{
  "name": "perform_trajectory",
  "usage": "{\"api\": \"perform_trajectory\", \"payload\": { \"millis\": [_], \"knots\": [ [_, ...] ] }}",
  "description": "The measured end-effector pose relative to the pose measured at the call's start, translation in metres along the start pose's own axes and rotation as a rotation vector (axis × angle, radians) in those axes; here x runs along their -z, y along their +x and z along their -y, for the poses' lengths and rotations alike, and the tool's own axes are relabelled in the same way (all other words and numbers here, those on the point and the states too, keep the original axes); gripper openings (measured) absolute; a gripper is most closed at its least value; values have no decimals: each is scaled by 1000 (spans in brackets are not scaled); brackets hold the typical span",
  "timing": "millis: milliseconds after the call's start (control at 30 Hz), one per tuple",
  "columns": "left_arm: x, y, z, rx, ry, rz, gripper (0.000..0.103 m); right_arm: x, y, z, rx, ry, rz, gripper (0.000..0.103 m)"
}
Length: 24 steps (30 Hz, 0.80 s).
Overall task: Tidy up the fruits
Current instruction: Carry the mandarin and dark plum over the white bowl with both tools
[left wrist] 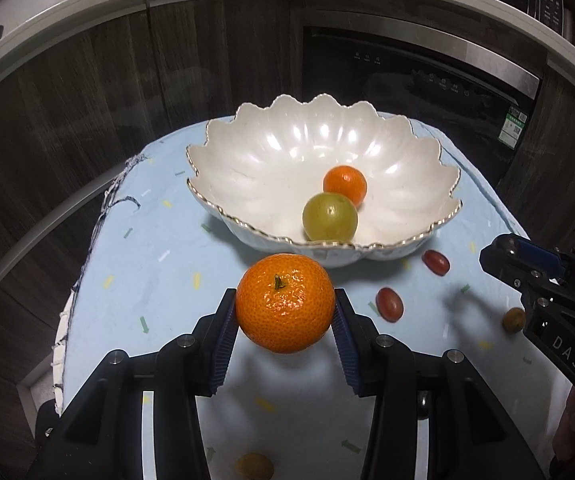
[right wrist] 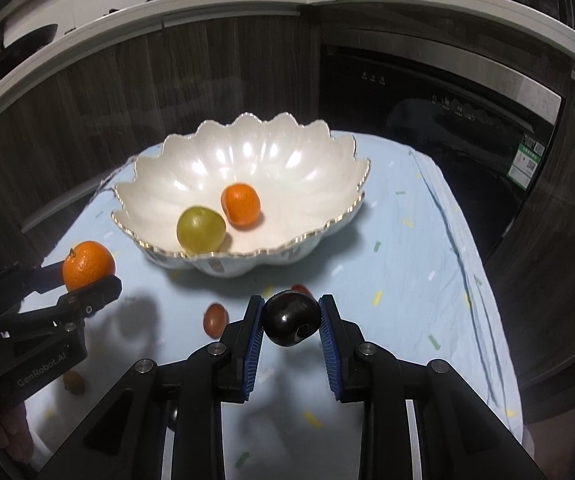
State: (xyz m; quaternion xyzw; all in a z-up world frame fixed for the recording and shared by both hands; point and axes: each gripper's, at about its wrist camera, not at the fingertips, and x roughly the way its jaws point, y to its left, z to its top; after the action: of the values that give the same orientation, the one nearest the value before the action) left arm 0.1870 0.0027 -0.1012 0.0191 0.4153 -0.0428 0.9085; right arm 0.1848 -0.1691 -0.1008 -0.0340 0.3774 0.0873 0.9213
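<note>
In our left hand-held gripper (left wrist: 285, 312) we grasp a mandarin (left wrist: 285, 303), both blue pads pressed to its sides, lifted clear of the desk (left wrist: 159, 280). Our right hand-held gripper (right wrist: 291, 318) clenches a dark plum (right wrist: 291, 317) the same way. On the blue cloth below lie two red grapes (left wrist: 389, 304), at about two o'clock from the mandarin in the left view. Farther off, at twelve o'clock, stands the scalloped white bowl (left wrist: 247, 152), holding a green grape (left wrist: 329, 217) and, just behind it, a small orange (left wrist: 344, 185).
</note>
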Motion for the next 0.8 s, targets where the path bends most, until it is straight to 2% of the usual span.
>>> {"api": "perform_trajectory", "payload": {
  "millis": [400, 800],
  "knots": [
    [-30, -4, -6, -23, -2, 39, 45, -28, -3, 0, 4, -15, 49, 29],
    [-54, 9, -14, -31, -19, 33, 45, -58, 9, 2, 23, -26, 88, 29]
  ]
}}
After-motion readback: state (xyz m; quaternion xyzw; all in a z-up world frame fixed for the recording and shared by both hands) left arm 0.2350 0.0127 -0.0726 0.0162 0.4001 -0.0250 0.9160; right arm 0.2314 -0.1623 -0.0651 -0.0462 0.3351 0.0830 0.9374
